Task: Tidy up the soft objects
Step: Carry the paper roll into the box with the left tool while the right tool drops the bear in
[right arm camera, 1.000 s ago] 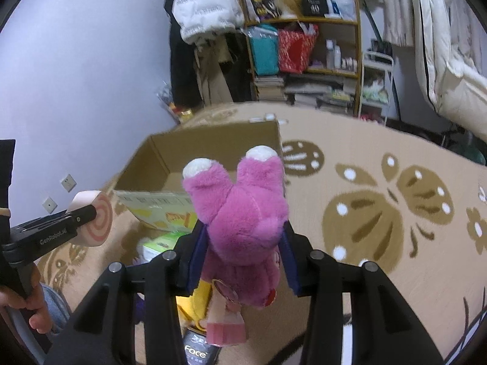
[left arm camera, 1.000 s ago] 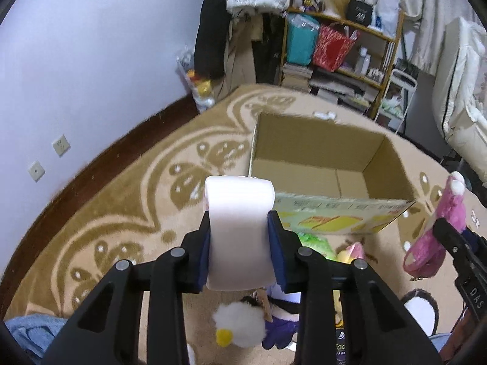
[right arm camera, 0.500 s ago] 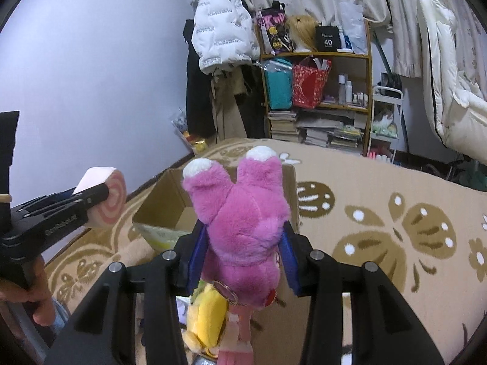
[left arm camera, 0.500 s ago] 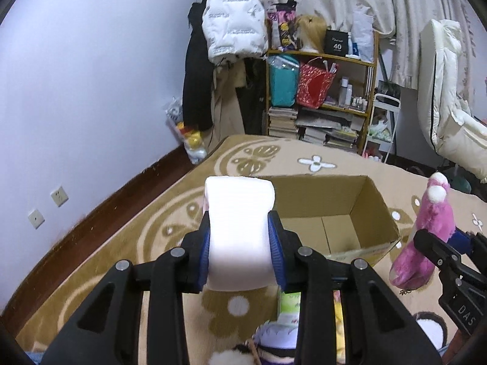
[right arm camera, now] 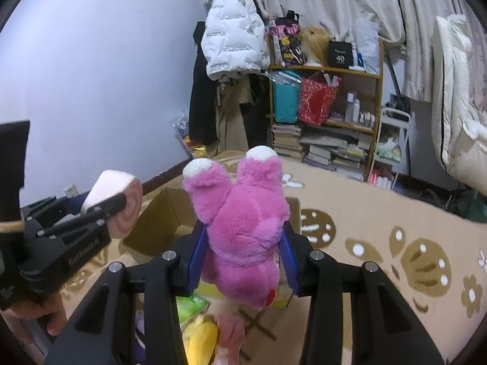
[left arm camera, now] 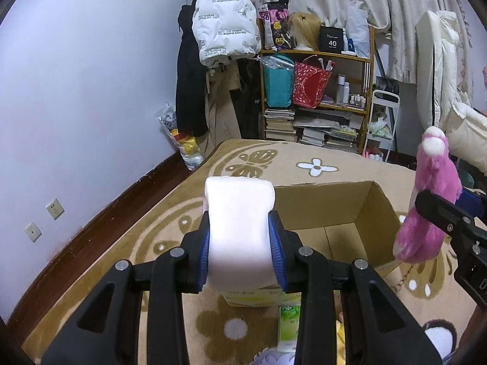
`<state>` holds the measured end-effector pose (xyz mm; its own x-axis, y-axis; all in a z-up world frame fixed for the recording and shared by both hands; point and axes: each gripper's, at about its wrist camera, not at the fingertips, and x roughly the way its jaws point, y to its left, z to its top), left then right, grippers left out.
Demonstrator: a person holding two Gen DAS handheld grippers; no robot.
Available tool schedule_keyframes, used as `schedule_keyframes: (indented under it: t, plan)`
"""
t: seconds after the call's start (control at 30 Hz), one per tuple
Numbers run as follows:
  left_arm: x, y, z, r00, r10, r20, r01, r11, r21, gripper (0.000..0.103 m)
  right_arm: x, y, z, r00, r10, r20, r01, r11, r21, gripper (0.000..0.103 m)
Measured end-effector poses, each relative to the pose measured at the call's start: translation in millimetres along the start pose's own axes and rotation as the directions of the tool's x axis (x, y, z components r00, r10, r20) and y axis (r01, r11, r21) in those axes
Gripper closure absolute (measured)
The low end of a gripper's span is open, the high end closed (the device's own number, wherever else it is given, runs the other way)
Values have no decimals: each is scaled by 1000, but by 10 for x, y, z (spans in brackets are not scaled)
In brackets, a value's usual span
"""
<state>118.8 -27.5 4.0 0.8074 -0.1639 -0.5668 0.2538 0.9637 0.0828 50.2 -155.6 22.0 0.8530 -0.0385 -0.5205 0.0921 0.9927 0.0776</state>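
My left gripper (left arm camera: 240,255) is shut on a white plush roll (left arm camera: 239,225) and holds it in the air just short of an open cardboard box (left arm camera: 334,206) on the rug. In the right wrist view that plush roll (right arm camera: 117,203) shows a pink swirl on its end, and the left gripper (right arm camera: 100,210) sits at the left. My right gripper (right arm camera: 243,255) is shut on a pink plush toy (right arm camera: 243,231) with white-tipped ears, raised in front of the cardboard box (right arm camera: 164,222). The left wrist view shows the pink plush toy (left arm camera: 426,203) at the right, beside the box.
More soft toys lie on the patterned rug below the grippers: a yellow plush (right arm camera: 201,340) and a green packet (left arm camera: 289,322). A wooden shelf (left arm camera: 316,100) of bags and books, hanging coats (left arm camera: 225,24) and a white quilt (right arm camera: 456,115) line the far side.
Both grippers have risen and tipped upward with their toys. The box has dropped lower in both views and more of the shelf and wall shows.
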Motion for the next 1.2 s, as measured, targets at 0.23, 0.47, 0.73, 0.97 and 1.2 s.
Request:
schedule_keyframes:
  t: [0.23,0.47,0.73,0.97,1.2]
  plan:
    - [147,19,22,1000,9,-21,-9,1000,-9,70,237,-20,100,1000,25,-3,-25,999,-23,57]
    - [301,40,-31,998,-4,-64,3,1000,-18,69,475,-108,54,998,53,-25,-53,999,11,56]
    - [431,-22,-80,996,-7,-90,6,1000,-6,68,650,-122,68,997,67,-36,-66,998,24,56]
    - [527,-111,-123,993,1,-120,4,999,39,67,788,-206,-18,994,66,-91,-61,996,63,53]
    - [566,-105,-144,989,-1,-147,6,999,34,64,911,-217,-111,987,45,-151,-36,998,59,52]
